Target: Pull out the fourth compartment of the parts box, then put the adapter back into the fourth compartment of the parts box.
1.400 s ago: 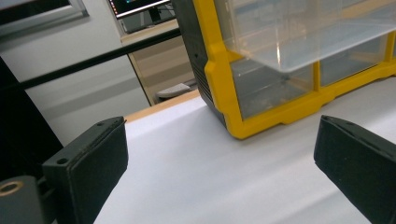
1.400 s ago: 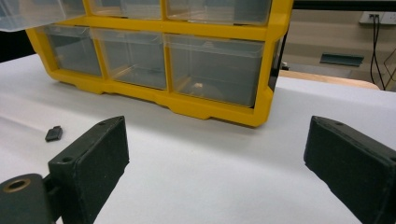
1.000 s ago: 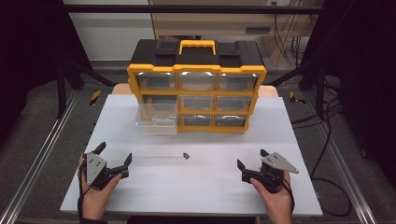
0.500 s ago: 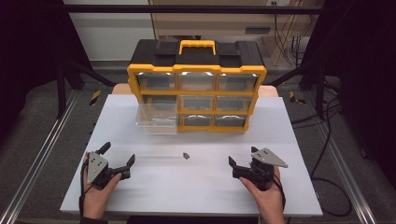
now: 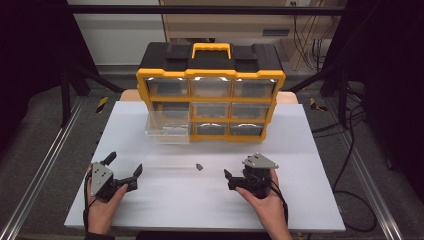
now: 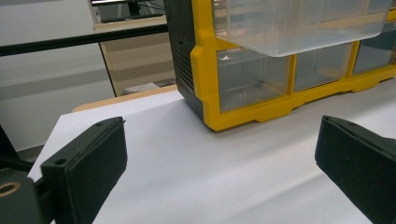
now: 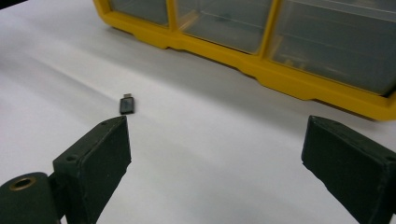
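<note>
A small dark USB-like piece (image 5: 199,166) lies on the white table, seen close in the right gripper view (image 7: 127,105) just beyond my left jaw. My right gripper (image 5: 235,173) is open, a short way right of the piece and pointing toward it. At the front left my left gripper (image 5: 124,165) is held open with nothing between its jaws. The yellow and black drawer organizer (image 5: 210,90) stands at the back, and its clear lower-left drawer (image 5: 168,131) is pulled out; from the left gripper view that drawer (image 6: 299,28) hangs overhead.
The white table top (image 5: 310,150) ends in metal rails on both sides. Cables trail on the floor to the right (image 5: 345,130). A wooden cabinet stands behind the organizer.
My right gripper has moved left toward the small dark piece. The left gripper has barely shifted.
</note>
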### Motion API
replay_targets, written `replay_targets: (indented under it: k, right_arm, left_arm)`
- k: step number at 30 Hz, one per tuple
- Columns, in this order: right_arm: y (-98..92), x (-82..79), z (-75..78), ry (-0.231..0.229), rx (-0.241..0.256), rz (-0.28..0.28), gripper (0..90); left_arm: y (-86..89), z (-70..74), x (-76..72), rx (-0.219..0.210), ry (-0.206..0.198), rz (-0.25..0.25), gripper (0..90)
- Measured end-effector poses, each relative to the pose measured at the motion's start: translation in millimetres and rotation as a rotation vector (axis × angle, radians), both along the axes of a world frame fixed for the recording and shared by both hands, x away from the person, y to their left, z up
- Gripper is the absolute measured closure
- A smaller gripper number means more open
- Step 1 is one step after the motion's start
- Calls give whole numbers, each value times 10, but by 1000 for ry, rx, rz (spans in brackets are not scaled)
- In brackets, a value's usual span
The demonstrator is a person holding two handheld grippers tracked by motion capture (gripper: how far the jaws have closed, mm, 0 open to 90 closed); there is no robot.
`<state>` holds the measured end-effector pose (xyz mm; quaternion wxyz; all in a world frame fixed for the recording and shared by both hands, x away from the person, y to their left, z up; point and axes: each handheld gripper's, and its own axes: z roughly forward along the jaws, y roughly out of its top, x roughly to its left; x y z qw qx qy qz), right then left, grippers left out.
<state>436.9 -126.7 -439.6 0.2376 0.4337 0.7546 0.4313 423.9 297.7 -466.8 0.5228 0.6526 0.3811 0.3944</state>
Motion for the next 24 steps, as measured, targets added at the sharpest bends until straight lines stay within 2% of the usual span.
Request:
replay_targets:
  k: [3,11,19,24]
  right_arm:
    - [86,25,44,8,-21,25,80]
    - [215,90,79,24,-20,47,80]
    - [302,143,68,74,-14,63,76]
    - [385,165,75,98,-30,86,74]
  left_arm:
    - [3,-5,0,1,1,-2,19]
    - [30,1,4,-14,-5,3,19]
    - [18,1,1,-16,-10,-4,18]
    - [17,-1,4,-17,-10,-7,18]
